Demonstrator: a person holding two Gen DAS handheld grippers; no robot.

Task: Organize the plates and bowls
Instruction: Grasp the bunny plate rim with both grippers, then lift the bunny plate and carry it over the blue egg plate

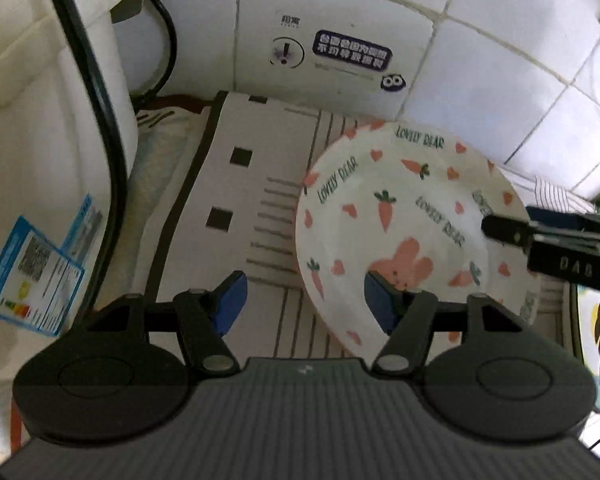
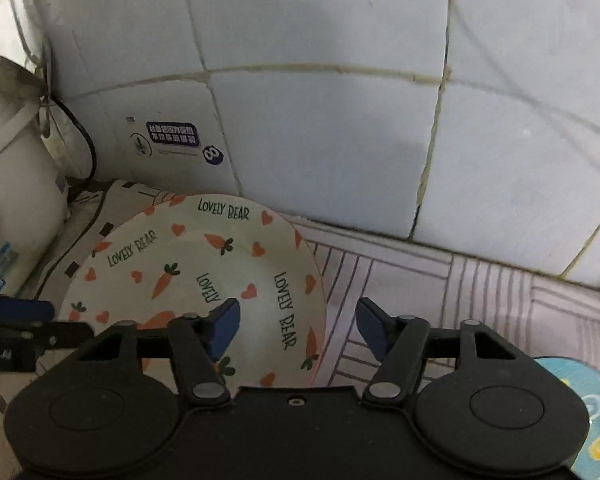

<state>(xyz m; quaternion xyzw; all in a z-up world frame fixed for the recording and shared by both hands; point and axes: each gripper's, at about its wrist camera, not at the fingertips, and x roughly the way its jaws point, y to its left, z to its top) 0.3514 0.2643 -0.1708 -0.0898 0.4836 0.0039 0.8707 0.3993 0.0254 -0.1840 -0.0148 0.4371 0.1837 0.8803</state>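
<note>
A: Where is the plate?

B: The plate (image 1: 396, 216) lies flat on the patterned cloth (image 1: 256, 184) that covers the surface, close to the tiled wall (image 1: 500, 92). It is white, printed with carrots, hearts, a pink rabbit and the words "LOVELY BEAR".

A: And the left tool?

B: The left tool (image 1: 304, 300) points down at the cloth, with its jaws standing about half open. Its right blue pad sits over the near left edge of the plate, and its left pad is over bare cloth. The plate's rim falls between the pads, but neither one presses on it, so it has hold of nothing.

A: The right tool?

B: In its own view, the right tool (image 2: 298, 326) is also about half open. Its left pad hangs over the plate's inner area and its right pad over the cloth, with the plate's right rim between them. Nothing is gripped. From the left wrist view, its black fingers reach in over the plate's right edge.

A: Anything else nearby?

B: A white appliance (image 1: 40, 140) with a black cable (image 1: 100, 92) stands to the left of the cloth. There is a dark sticker (image 1: 350, 50) on the wall behind the plate. A blue dish (image 2: 598, 420) with yellow markings shows at the lower right of the right wrist view, well apart from the plate.
</note>
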